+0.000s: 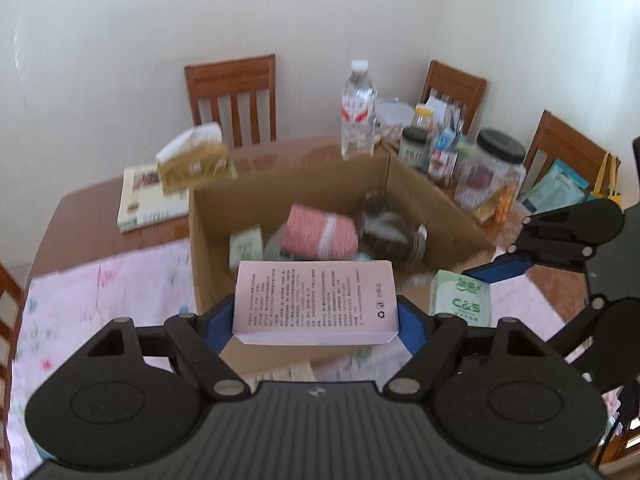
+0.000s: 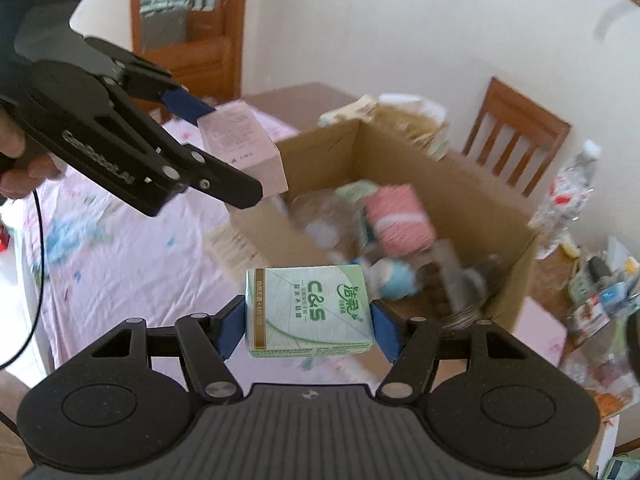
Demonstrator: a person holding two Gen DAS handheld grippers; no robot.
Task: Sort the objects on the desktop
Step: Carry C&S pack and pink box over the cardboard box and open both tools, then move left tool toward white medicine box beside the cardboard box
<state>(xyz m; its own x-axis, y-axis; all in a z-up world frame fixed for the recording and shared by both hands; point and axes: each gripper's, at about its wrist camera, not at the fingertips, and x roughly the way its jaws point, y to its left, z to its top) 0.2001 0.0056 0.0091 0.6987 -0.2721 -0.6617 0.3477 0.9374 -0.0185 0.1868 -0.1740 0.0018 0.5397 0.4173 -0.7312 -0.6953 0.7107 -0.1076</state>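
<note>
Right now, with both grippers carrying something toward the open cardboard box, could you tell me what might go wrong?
1. The left gripper grips the pale pink printed carton only at its near end, so the carton could tilt or slip out.
2. The right gripper, shut on the green C&S tissue pack, is close beside the left one near the box's front wall; they might collide.
3. The brown cardboard box is already crowded, so dropped items may land askew.

Matt brown cardboard box (image 1: 420, 200), glossy plastic tissue pack (image 2: 310, 310), polished wooden table (image 1: 92, 208).
</note>
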